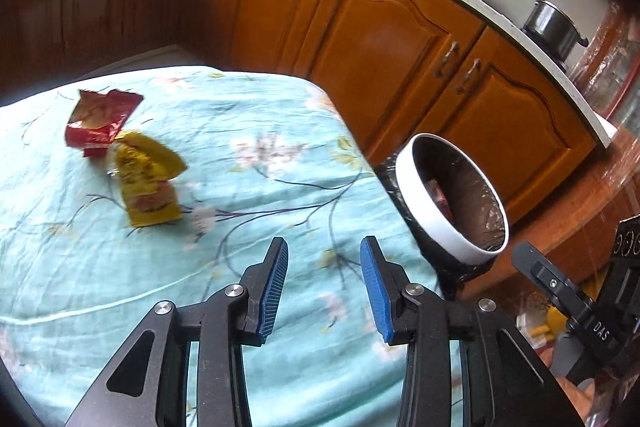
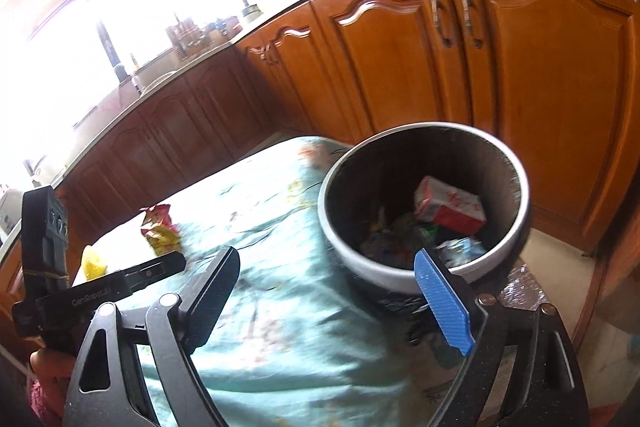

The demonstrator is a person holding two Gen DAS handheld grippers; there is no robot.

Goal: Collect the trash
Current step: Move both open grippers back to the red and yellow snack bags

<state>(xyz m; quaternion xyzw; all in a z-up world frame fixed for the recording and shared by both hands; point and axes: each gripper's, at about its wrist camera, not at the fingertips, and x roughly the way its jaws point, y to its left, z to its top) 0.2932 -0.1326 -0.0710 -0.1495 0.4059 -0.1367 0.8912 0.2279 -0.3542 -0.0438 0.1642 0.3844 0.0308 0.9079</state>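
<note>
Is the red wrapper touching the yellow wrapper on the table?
Touching. In the left wrist view, the red wrapper lies against the top of the yellow wrapper, their edges overlapping with no tablecloth showing between.

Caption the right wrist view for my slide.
Open right gripper above a trash bin holding wrappers, beside the floral tablecloth.

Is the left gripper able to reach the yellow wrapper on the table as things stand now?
Probably yes. The left gripper has its jaws open and empty, and only bare tablecloth lies between it and the yellow wrapper. The red wrapper touches its far end, not the near side.
</note>
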